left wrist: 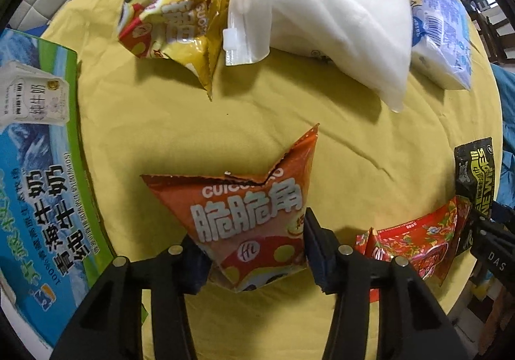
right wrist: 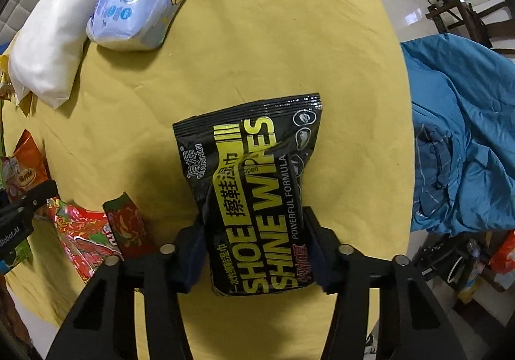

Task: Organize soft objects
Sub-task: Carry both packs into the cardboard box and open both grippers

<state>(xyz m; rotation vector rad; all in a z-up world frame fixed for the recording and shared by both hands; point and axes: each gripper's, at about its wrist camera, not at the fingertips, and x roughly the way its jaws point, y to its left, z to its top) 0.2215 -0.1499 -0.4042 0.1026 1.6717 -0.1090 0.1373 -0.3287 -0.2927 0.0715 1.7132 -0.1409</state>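
The left hand-held gripper (left wrist: 254, 247) is clenched on the orange snack bag (left wrist: 251, 215); right of that bag, the right hand-held gripper (right wrist: 254, 247) clamps the black shoe-wipes pack (right wrist: 257, 192) on the yellow-covered counter (right wrist: 289, 38).

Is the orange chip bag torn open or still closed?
Open. The orange chip bag has a jagged tear across its top edge, and the left gripper squeezes its lower half. Whether chips remain inside, cannot tell.

A round surface (left wrist: 354, 141) under a wrinkled yellow cloth carried the soft packs: a yellow snack bag (left wrist: 173, 18), a white zip pouch (left wrist: 325, 12) touching a blue tissue pack (left wrist: 444, 28), an orange snack bag (left wrist: 254, 224), a red floral packet (left wrist: 415, 244), a black shoe-wipes pack (right wrist: 257, 192) and a milk carton box (left wrist: 38, 147).
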